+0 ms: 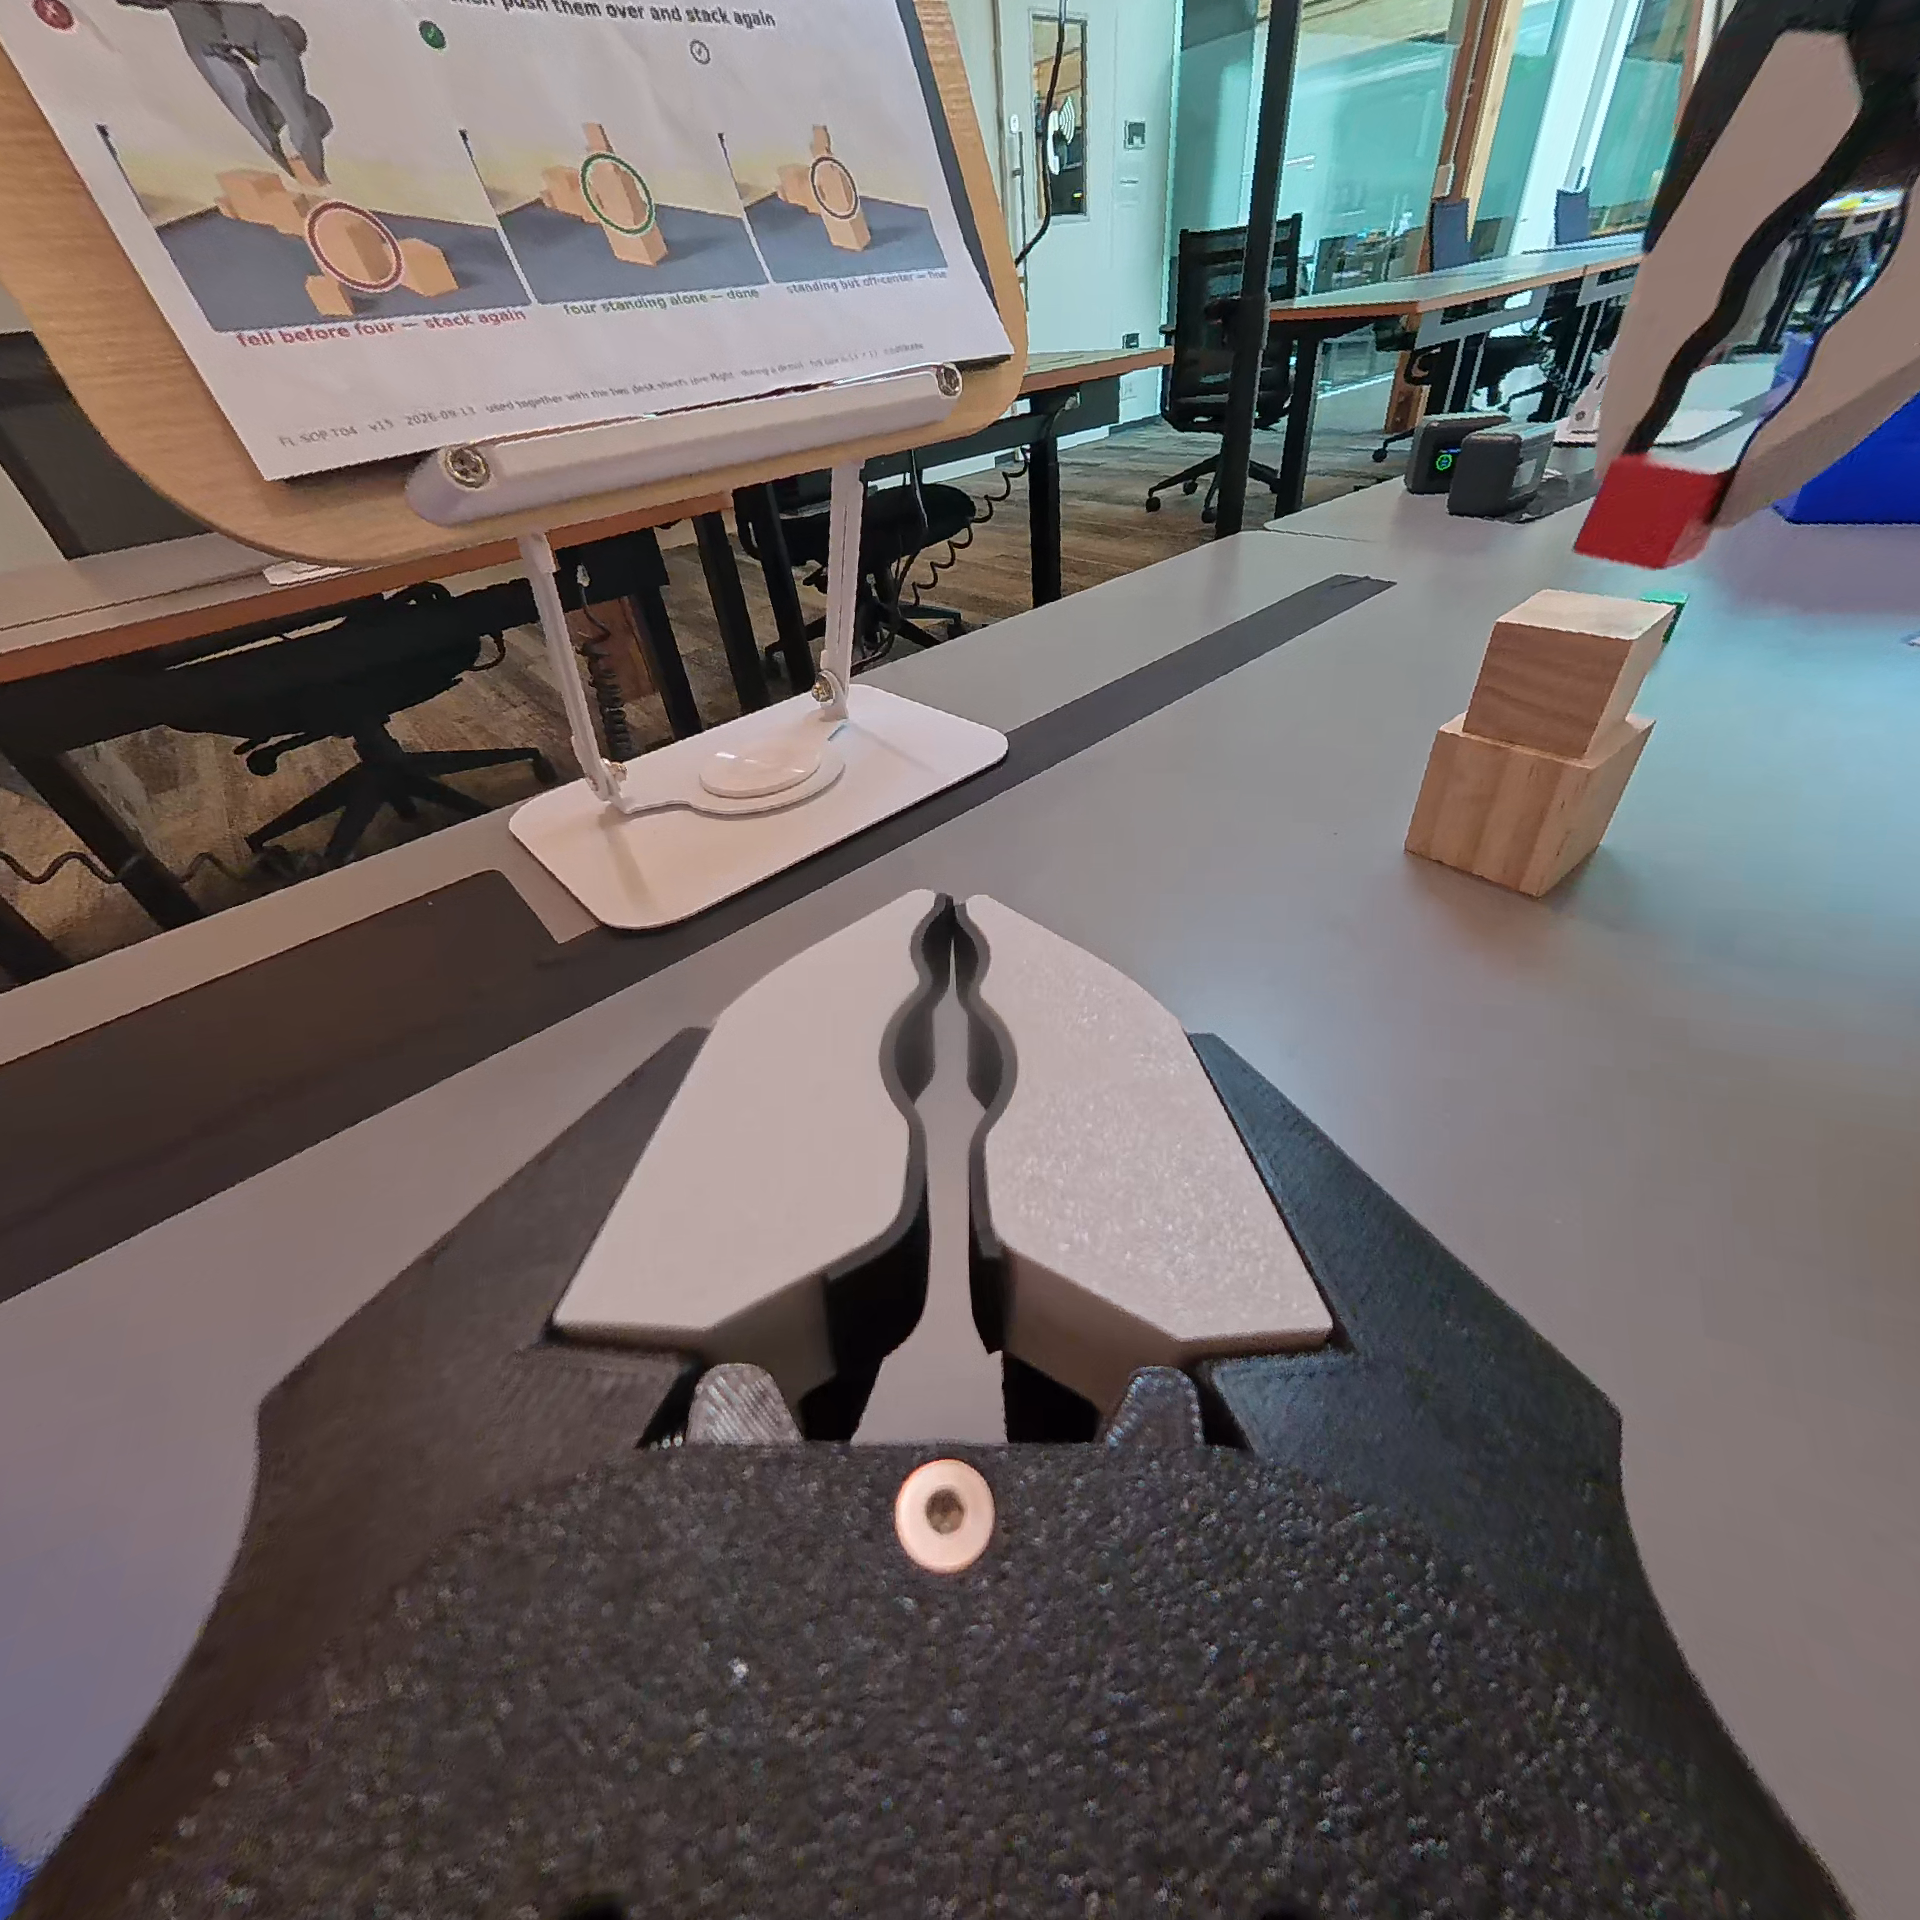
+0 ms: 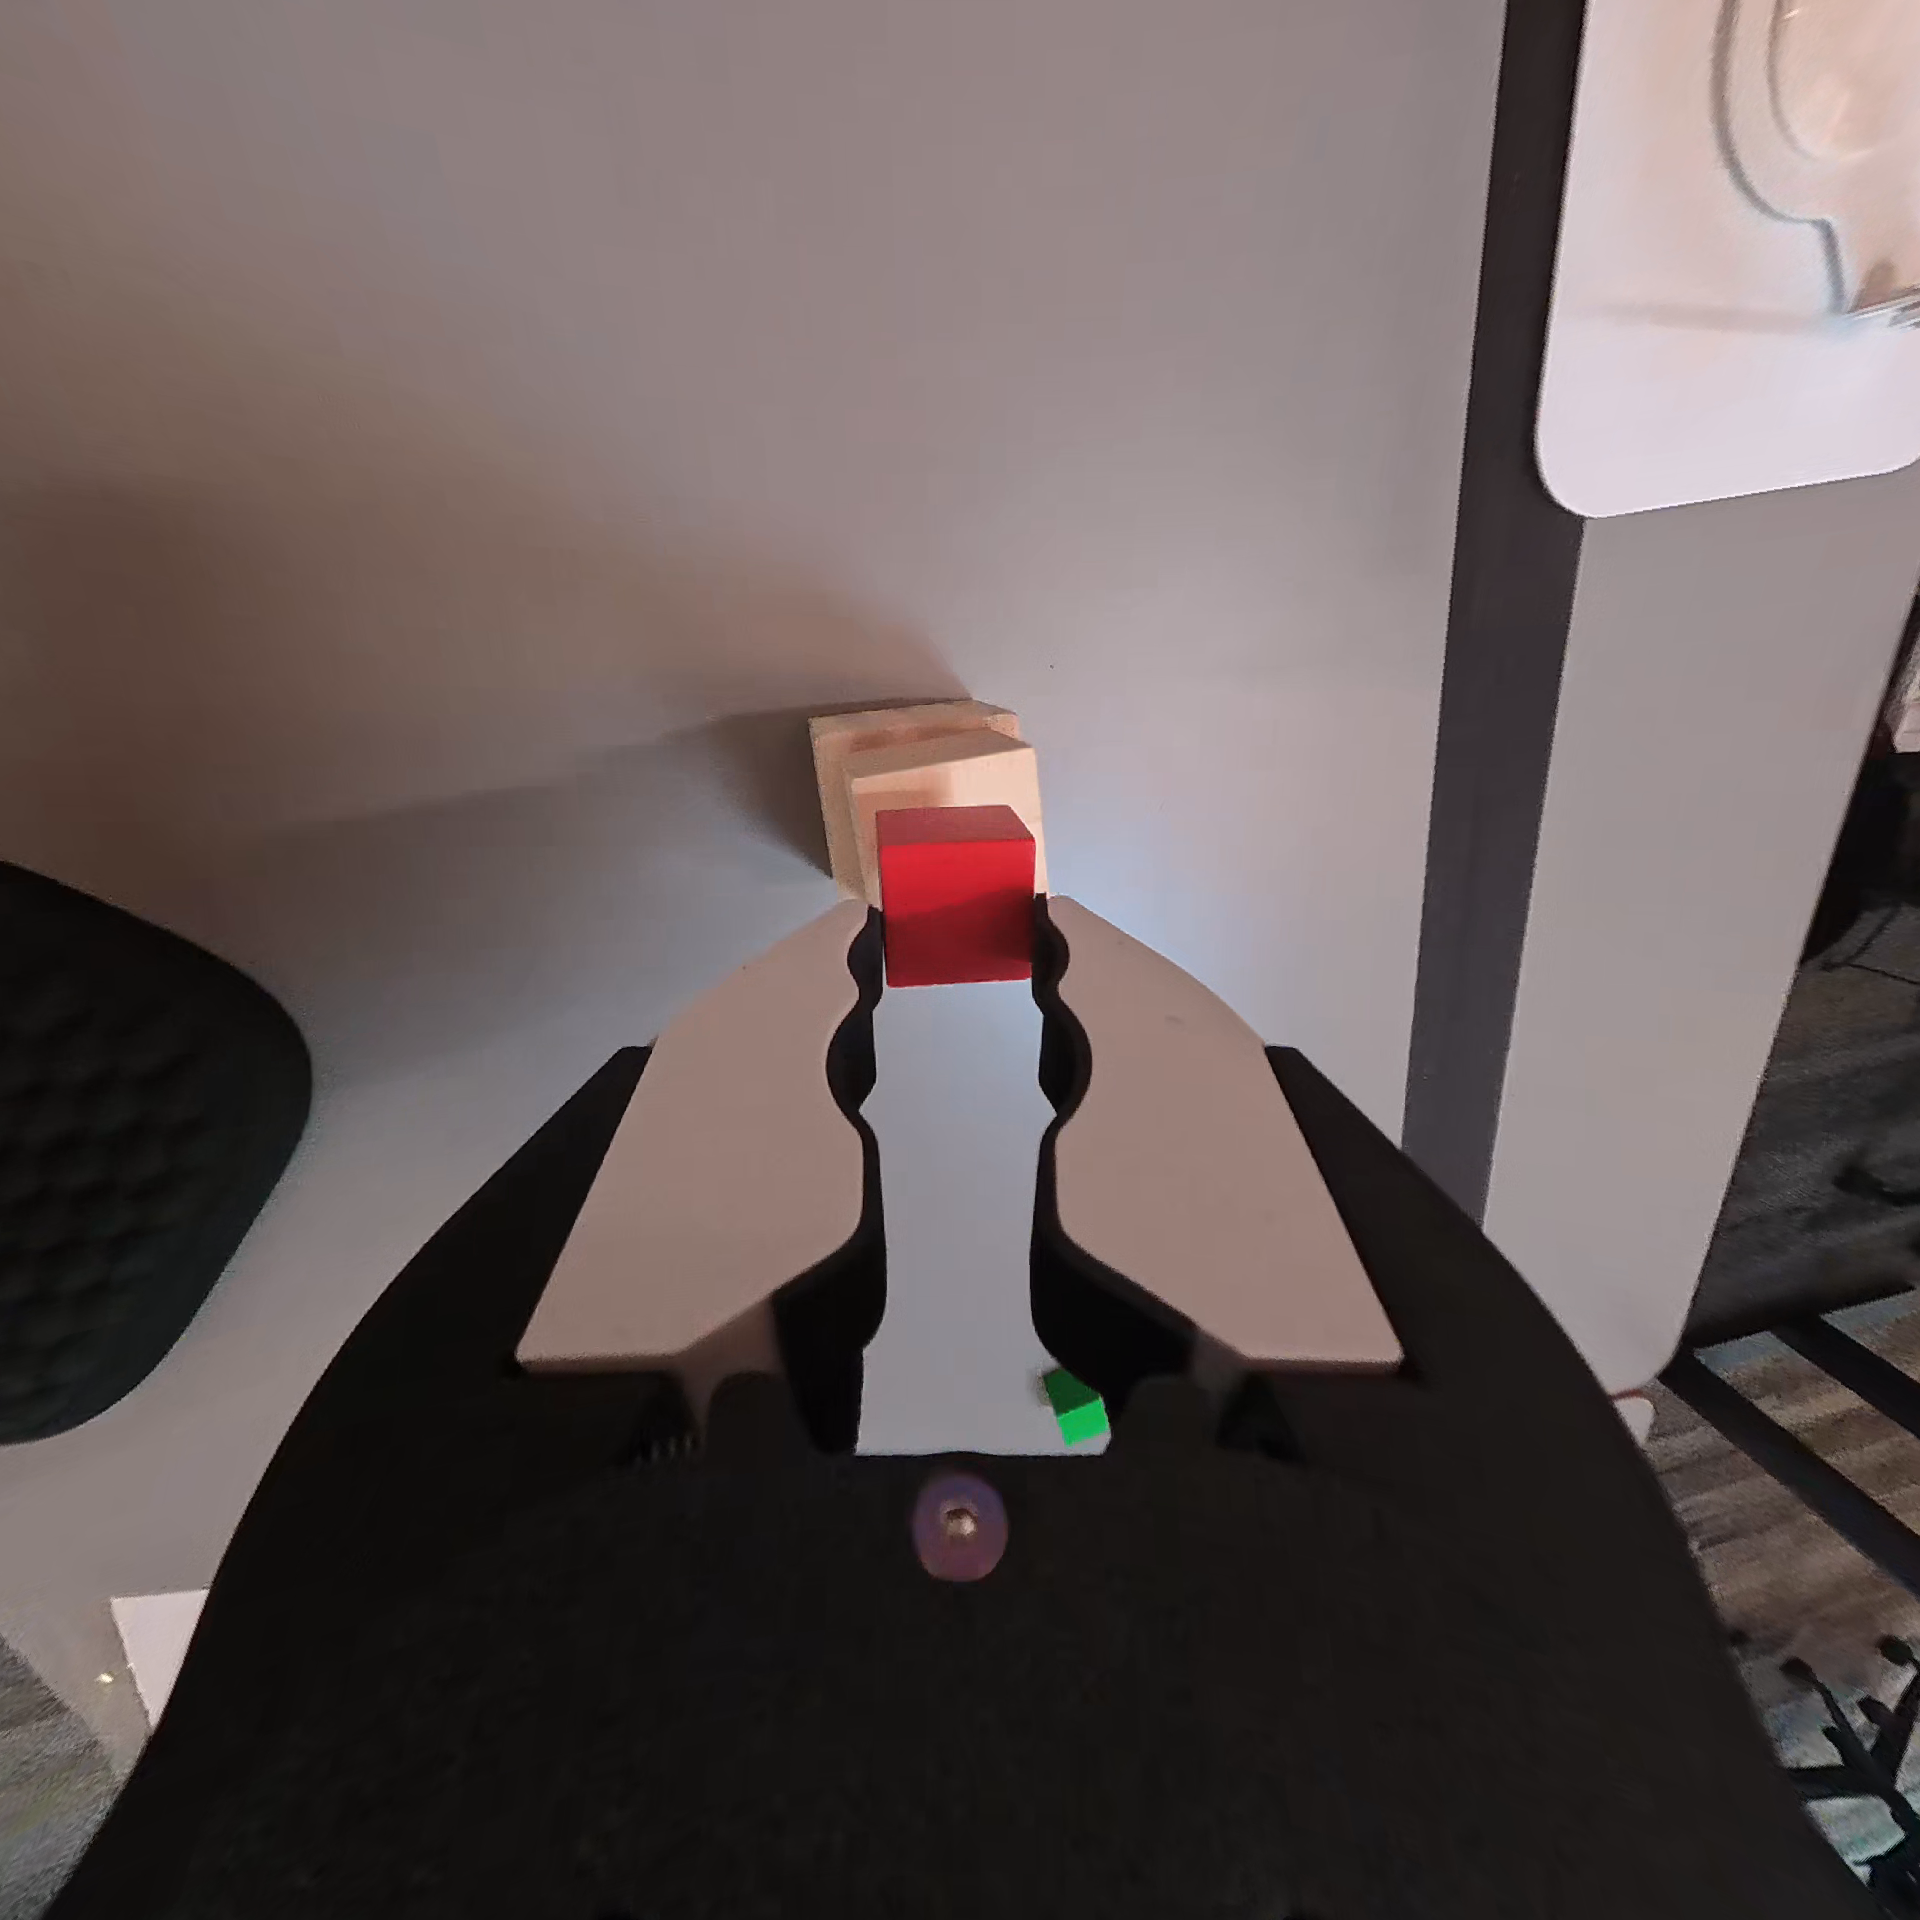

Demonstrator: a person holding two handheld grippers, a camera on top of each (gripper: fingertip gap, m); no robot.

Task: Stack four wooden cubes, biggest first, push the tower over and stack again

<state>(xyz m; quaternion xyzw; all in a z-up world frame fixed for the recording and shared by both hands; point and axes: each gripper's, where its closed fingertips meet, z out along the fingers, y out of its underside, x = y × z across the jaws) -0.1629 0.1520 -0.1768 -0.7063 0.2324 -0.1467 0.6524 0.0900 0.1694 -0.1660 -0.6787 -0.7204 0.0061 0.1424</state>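
Right gripper (image 2: 958, 925) has a red cube (image 2: 956, 906) pinched at the very fingertips, both pads flat against opposite faces. A tip pinch like this leaves most of the cube sticking out past the fingers, so its bottom face is clear, probably deliberate. The cube hangs in the air over the grey worktop (image 1: 1195, 935), just above and slightly off the two-block stack, not touching it.

The stack is a smaller pale wooden block (image 1: 1564, 670) sitting on a larger wooden block (image 1: 1522, 805). The top one is rotated and offset against the one below, so the edges don't line up. Raw unfinished wood with visible grain, sharp corners, matte. The red cube is painted, smooth and smaller than both. A small green cube (image 2: 1075, 1418) lies on the worktop behind the stack, towards the right edge.

Left gripper (image 1: 951, 914) is pinched together with nothing between the fingers; it sits low over the worktop, near the front edge and well apart from the stack. Looks parked out of the way.

Fingers on both grippers are pale flat plates with wavy black inner pads, set in a rough black printed body.

A white document stand (image 1: 758, 800) sits at the far edge, its base across a dark strip (image 1: 1195, 665). It holds a printed sheet (image 1: 520, 208) on a wooden board, tilted back for reading.
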